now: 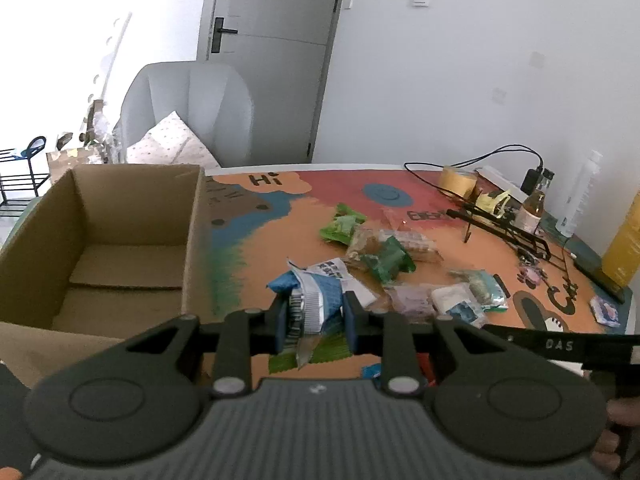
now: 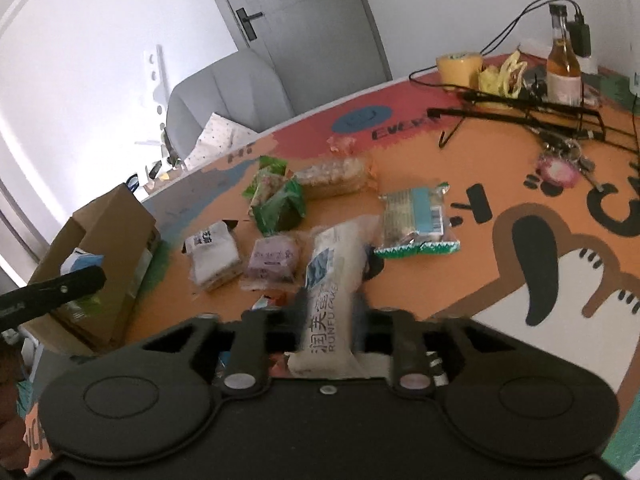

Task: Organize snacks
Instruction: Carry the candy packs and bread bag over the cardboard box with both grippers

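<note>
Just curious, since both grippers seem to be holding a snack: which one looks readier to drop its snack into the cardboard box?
Probably the left gripper. Its blue packet is right beside the open cardboard box, while the right gripper holds its white cake pack farther away.

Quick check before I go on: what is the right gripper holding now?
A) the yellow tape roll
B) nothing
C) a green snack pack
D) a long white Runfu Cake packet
D: in the right wrist view the right gripper is clamped on the long white Runfu Cake packet, lifted above the snack pile.
</note>
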Tool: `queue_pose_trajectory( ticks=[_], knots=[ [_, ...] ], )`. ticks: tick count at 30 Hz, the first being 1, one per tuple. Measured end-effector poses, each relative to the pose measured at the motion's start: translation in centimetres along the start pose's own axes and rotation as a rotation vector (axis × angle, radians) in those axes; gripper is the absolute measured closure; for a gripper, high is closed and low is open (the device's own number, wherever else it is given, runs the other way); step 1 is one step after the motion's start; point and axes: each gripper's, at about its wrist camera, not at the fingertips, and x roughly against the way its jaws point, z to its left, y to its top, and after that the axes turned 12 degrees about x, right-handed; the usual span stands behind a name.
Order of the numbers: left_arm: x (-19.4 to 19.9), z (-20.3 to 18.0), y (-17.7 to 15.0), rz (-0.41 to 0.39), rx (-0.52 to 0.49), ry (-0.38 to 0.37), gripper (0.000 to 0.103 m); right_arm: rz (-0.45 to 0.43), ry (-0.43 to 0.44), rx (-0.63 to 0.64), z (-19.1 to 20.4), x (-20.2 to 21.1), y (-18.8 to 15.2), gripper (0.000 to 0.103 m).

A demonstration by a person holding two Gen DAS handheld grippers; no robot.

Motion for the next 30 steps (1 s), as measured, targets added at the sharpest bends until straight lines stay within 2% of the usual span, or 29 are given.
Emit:
queue_pose_trajectory(
  ticks=[2, 4, 7, 11, 13, 15, 22, 30],
  knots=[
    [0.0, 0.2, 0.0, -0.001, 0.004, 0.003, 0.076, 0.007, -0.02, 0.008, 0.3, -0.6, 0.0, 0.043],
    [0.1, 0.3, 0.1, -0.004, 0.006, 0.005, 0.076, 0.011, -0.05, 0.036, 0.8, -1.2, 0.1, 0.042],
    [0.0, 0.7, 0.1, -0.004, 0.019, 0.009, 0.076, 0.034, -0.049, 0.087, 1.6, -2.5, 0.2, 0.043],
    [-0.1, 1.2, 0.3, -0.006, 0.03, 0.012, 0.076, 0.053, -0.119, 0.175, 2.8, -3.8, -0.1, 0.048],
    [-0.1, 1.4, 0.5, -0.007, 0.035, 0.012, 0.076, 0.051, -0.152, 0.221, 3.4, -4.0, -0.2, 0.065],
    [-0.1, 1.4, 0.7, -0.013, 0.033, 0.012, 0.076, 0.043, -0.145, 0.241, 3.5, -3.8, -0.3, 0.073],
    [0.9, 1.4, 1.5, -0.048, 0.034, 0.008, 0.076, -0.049, -0.114, 0.227, 2.8, -1.3, 0.8, 0.076],
    [2.9, 1.8, 3.4, -0.116, 0.042, 0.02, 0.076, -0.148, -0.048, 0.232, 4.4, 1.0, 3.2, 0.077]
  ],
)
